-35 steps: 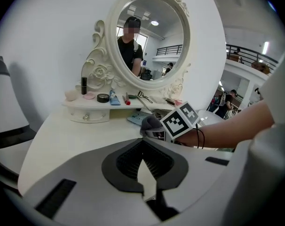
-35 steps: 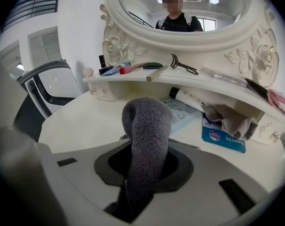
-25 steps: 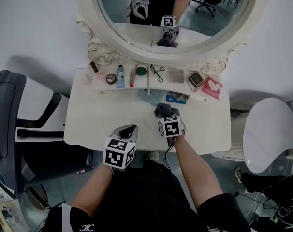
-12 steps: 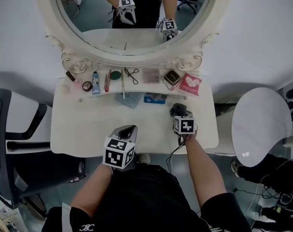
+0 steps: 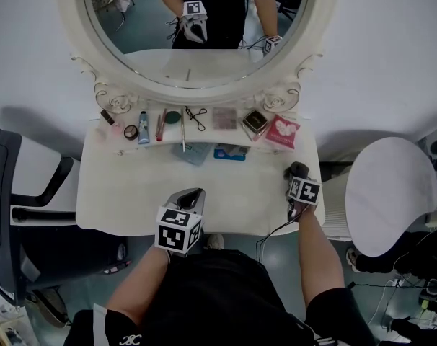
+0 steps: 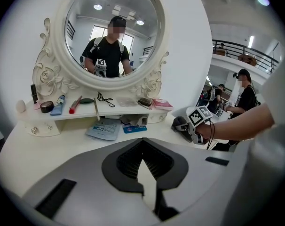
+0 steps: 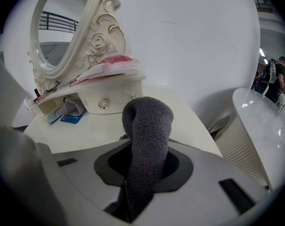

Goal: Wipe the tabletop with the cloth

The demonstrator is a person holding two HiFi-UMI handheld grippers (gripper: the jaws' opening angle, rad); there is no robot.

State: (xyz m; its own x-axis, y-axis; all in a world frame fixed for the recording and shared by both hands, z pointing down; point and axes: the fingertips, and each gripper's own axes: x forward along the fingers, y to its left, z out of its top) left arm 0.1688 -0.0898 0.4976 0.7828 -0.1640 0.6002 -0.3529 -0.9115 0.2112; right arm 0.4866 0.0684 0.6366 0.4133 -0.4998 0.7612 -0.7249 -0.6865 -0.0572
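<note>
1. Right gripper (image 5: 298,178): jaws clenched on the cloth (image 7: 147,124), held in the person's right hand at the far right end of the tabletop (image 5: 143,186), close to its edge.
2. Cloth: dark grey, thick pile, bunched into a roll that bulges up and forward from between the jaws. Whether it touches the surface cannot be told.
3. Left gripper (image 6: 142,147): jaw tips together, nothing between them, held above the front edge of the tabletop near its middle, well apart from the right gripper.
4. Tabletop: white. A blue card (image 5: 229,153) and a pale packet lie at the back, just below the shelf (image 5: 204,130).
5. Shelf: carries a tube (image 5: 143,126), a small round pot, a pink packet (image 5: 282,131) and other small items.
6. Mirror (image 5: 103,71): oval, ornate white frame, standing behind the shelf.
</note>
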